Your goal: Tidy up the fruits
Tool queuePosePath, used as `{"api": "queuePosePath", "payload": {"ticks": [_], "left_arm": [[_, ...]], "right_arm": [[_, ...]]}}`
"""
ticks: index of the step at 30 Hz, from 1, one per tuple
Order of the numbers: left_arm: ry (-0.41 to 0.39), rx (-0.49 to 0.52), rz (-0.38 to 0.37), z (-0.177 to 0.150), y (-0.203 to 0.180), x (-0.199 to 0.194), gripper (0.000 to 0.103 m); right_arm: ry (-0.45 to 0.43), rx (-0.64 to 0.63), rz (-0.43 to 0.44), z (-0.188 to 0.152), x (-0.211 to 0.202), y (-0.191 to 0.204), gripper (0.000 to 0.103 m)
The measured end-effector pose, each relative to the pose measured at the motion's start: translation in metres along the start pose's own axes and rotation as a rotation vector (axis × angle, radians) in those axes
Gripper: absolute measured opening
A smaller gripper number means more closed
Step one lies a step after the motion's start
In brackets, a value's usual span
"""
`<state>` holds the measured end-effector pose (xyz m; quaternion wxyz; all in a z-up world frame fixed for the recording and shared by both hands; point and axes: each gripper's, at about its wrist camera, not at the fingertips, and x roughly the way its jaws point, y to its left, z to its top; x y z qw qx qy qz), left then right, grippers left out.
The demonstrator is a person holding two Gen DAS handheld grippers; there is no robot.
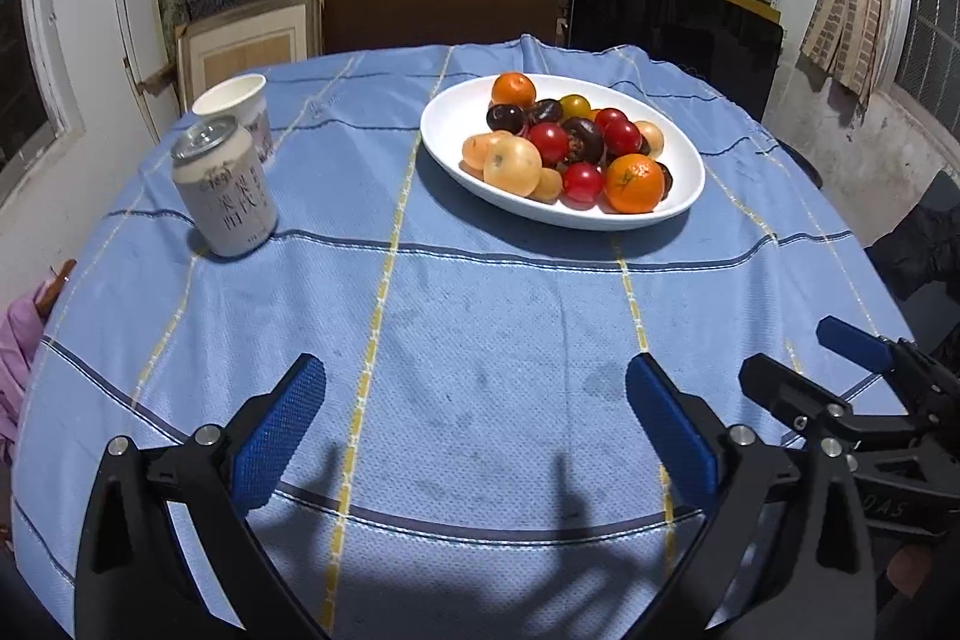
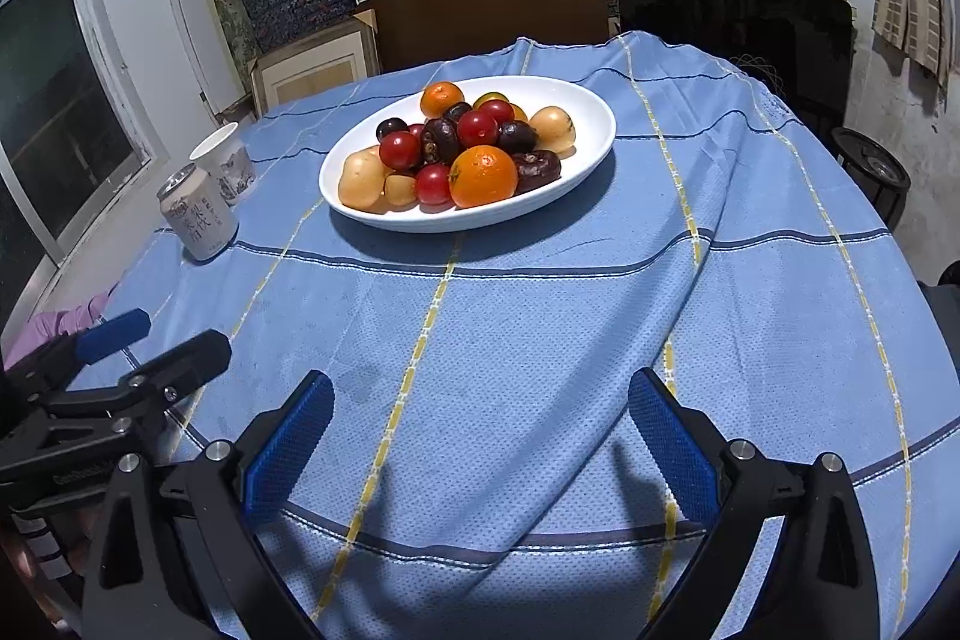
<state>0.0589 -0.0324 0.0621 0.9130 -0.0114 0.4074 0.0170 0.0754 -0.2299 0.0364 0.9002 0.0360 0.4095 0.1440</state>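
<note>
Hovering wide open, both grippers (image 1: 474, 430) (image 2: 480, 436) are empty; grabbing from that heaped plate (image 1: 456, 112) could roll tomatoes (image 1: 547, 142) off.

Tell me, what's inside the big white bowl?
The white bowl holds a pile of fruit: two oranges, red cherry tomatoes, dark purple ones and pale yellow fruits. Whatever lies beneath the pile is hidden.

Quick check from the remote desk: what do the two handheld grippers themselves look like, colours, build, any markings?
Both match: the left gripper and right gripper have black angular frames with silver bolts, and each finger carries a textured blue pad. Faint lettering marks each body, too blurred to read. No cables or sleeves are visible.
</note>
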Motion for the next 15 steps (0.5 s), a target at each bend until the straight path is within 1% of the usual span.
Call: {"api": "queuePosePath", "payload": {"ticks": [2,5,8,15], "left_arm": [[-0.007,0.006,0.017,-0.001,-0.001,0.0,0.098],[0.008,0.009,0.0,-0.001,-0.001,0.002,0.098],[0.017,0.019,0.005,-0.001,-0.002,0.004,0.099],[0.041,-0.003,0.015,-0.004,0.001,0.01,0.099]], "right_arm": [[0.001,0.002,0.002,0.0,0.0,0.0,0.099],[0.004,0.004,0.003,-0.001,0.001,0.0,0.099],[0.006,0.008,0.005,-0.002,0.001,-0.001,0.099],[0.01,0.016,0.005,-0.004,0.003,-0.005,0.099]]}}
